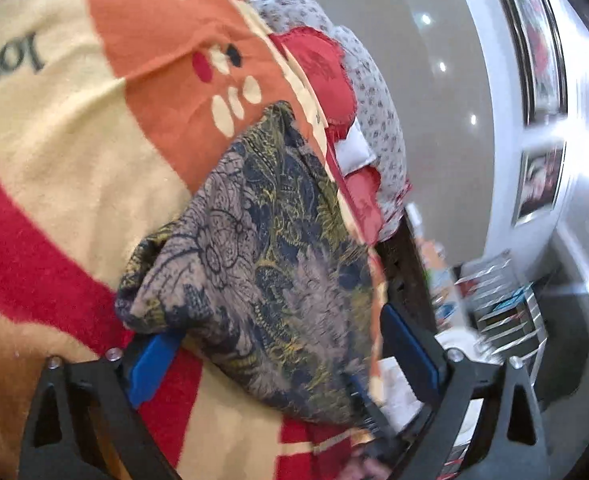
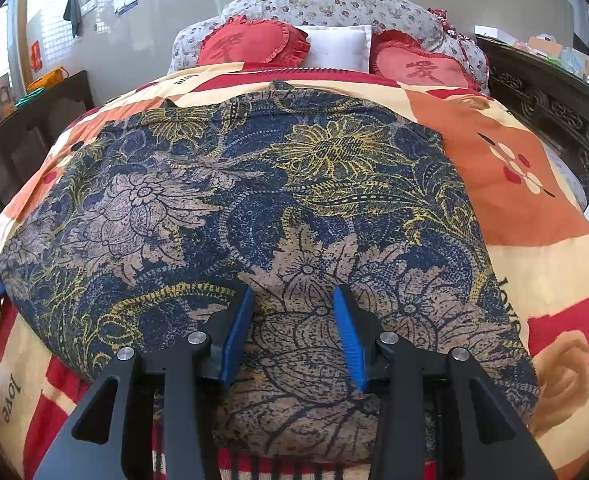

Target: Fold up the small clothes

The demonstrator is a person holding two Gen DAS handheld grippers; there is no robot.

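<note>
The bed (image 2: 534, 264) carries a cream, orange and red quilt (image 2: 510, 184), with dark carved furniture (image 2: 554, 108) close along one side and a dark cabinet (image 2: 34, 128) along the other; red heart cushions (image 2: 254, 46) and a white pillow (image 2: 336, 50) sit at the head. Bare quilt shows on both sides of the garment (image 2: 254, 184), and a strip beyond its far edge.

The garment, navy with tan and yellow flowers, lies spread mostly flat across the middle of the quilt, its near hem at the bed's foot, its side edge in the left wrist view lifted and bunched (image 1: 262, 256).

The right gripper (image 2: 294, 332) hovers low over the near hem, blue pads parted, holding nothing. The left gripper (image 1: 278, 356) is tilted at the garment's side, its pads spread wide on either side of the bunched edge, not clamped on it
</note>
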